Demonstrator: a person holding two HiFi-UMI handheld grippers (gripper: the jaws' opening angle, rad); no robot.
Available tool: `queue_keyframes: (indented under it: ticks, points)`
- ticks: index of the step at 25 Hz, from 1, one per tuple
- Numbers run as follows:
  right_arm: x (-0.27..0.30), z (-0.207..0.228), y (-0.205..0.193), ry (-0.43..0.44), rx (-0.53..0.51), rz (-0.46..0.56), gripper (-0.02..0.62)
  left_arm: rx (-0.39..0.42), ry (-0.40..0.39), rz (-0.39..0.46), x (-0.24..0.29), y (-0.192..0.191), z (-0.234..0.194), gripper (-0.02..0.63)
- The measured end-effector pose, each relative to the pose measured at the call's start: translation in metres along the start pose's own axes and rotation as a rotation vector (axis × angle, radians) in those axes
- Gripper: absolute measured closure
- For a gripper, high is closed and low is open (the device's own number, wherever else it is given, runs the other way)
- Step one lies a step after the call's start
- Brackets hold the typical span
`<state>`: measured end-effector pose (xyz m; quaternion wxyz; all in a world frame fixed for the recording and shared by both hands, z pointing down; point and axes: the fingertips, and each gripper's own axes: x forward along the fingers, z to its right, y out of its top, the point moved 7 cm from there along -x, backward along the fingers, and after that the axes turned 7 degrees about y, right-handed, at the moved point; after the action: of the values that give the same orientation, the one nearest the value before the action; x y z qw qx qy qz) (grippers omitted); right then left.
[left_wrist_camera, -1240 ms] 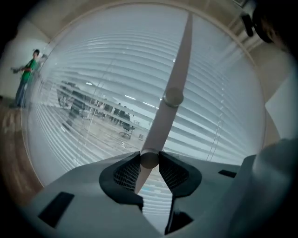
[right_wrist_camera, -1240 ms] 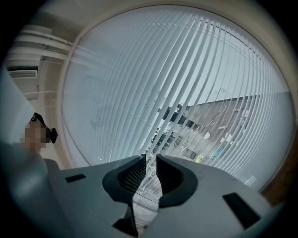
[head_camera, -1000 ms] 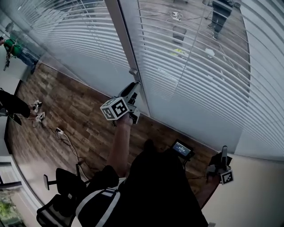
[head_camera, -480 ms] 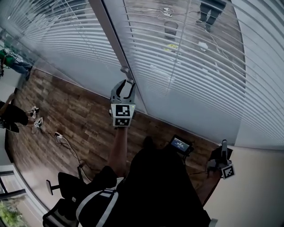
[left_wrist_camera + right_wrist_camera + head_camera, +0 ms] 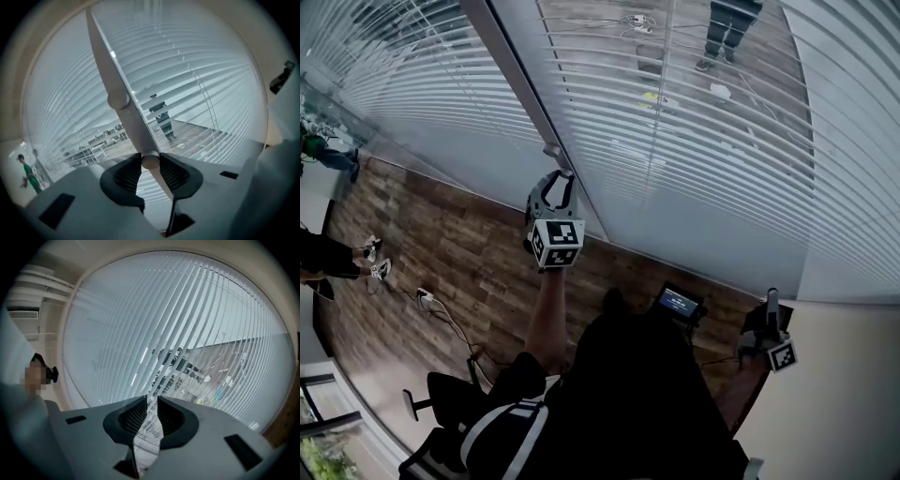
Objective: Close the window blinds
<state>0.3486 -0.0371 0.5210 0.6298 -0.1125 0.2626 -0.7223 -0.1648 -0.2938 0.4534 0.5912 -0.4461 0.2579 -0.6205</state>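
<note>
From my head view I cannot see what my left gripper (image 5: 554, 184) bites, because its own jaws cover the spot beside the post (image 5: 511, 70). The left gripper view settles it. The jaws have just been closing and now pinch a small round knob (image 5: 150, 161) lying against the post. The blinds (image 5: 201, 70) spread just beyond on both sides, slats tilted so the floor shows through. A second knob (image 5: 118, 100) sits higher on the post. What the pinched knob hangs from is hidden. My right gripper (image 5: 151, 401) hangs low, apart from the blinds, its jaws a slit apart and empty.
</note>
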Motion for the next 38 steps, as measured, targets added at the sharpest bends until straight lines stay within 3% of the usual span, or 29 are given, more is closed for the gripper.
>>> queue_keyframes:
  ticks: [9,11,14,18,21,23,24,27,29,33,38]
  points:
    - [0.000,0.002,-0.003,0.007,-0.005,-0.015,0.526,-0.856,-0.273,-0.004,0.003,-0.016,-0.024,0.474]
    - [0.000,0.001,-0.003,0.010,-0.007,-0.018,0.525,-1.004,-0.320,0.013,0.004,-0.023,-0.026,0.474]
    - [0.000,0.000,-0.002,0.009,-0.013,-0.019,0.525,-1.122,-0.366,0.025,0.005,-0.026,-0.025,0.474]
    - [0.001,0.000,-0.003,0.010,-0.011,-0.022,0.525,-1.177,-0.396,0.054,0.007,-0.029,-0.023,0.474]
    - [0.001,0.000,-0.003,0.013,-0.013,-0.022,0.525,-1.115,-0.386,0.084,0.007,-0.029,-0.023,0.466]
    - [0.000,0.000,-0.002,0.012,-0.014,-0.017,0.526,-0.984,-0.362,0.098,0.003,-0.023,-0.021,0.431]
    - [-0.001,0.000,-0.001,0.012,-0.018,-0.016,0.526,-0.864,-0.324,0.094,0.000,-0.020,-0.020,0.415]
    - [-0.003,0.000,0.000,0.005,-0.012,-0.010,0.525,-0.359,-0.141,0.058,-0.007,-0.013,-0.015,0.413]
    - [-0.003,-0.001,-0.001,0.002,-0.005,-0.009,0.526,-0.140,-0.070,0.058,-0.007,-0.008,-0.011,0.414]
    - [-0.003,-0.002,-0.002,0.002,-0.002,-0.004,0.526,-0.045,-0.054,0.055,-0.006,0.000,-0.009,0.420]
    - [-0.008,-0.001,-0.001,-0.001,-0.005,0.003,0.526,-0.071,-0.077,0.040,-0.006,0.000,-0.004,0.472]
